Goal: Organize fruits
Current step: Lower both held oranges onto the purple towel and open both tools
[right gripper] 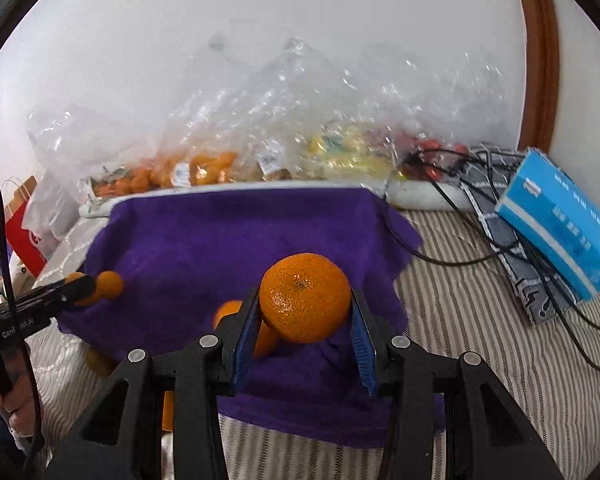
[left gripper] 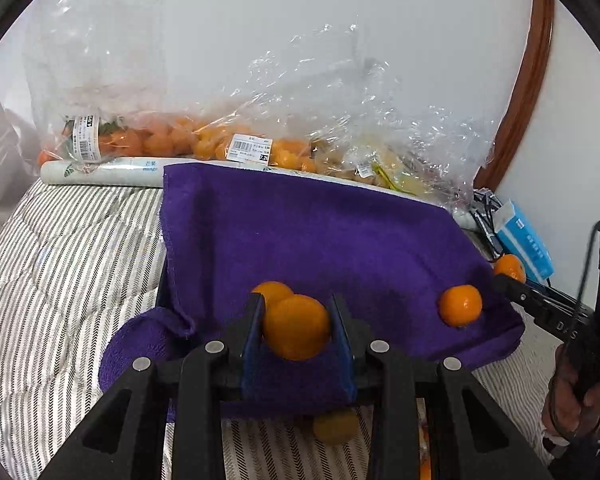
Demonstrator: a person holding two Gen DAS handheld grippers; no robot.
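Note:
A purple towel (left gripper: 308,240) lies over a raised support on the striped bedding; it also shows in the right wrist view (right gripper: 228,240). My left gripper (left gripper: 297,320) is shut on a small orange (left gripper: 296,328) just above the towel, with another orange (left gripper: 272,290) right behind it. A loose orange (left gripper: 460,306) rests on the towel's right side. My right gripper (right gripper: 305,308) is shut on a larger orange (right gripper: 305,298) above the towel. An orange (right gripper: 228,312) lies partly hidden behind its left finger.
Clear plastic bags of oranges (left gripper: 172,140) and other fruit (right gripper: 340,148) line the white wall. A blue tissue box (right gripper: 560,220) and black cables (right gripper: 460,248) lie at the right. A yellowish fruit (left gripper: 336,426) sits on the striped bedding (left gripper: 60,280) below the towel.

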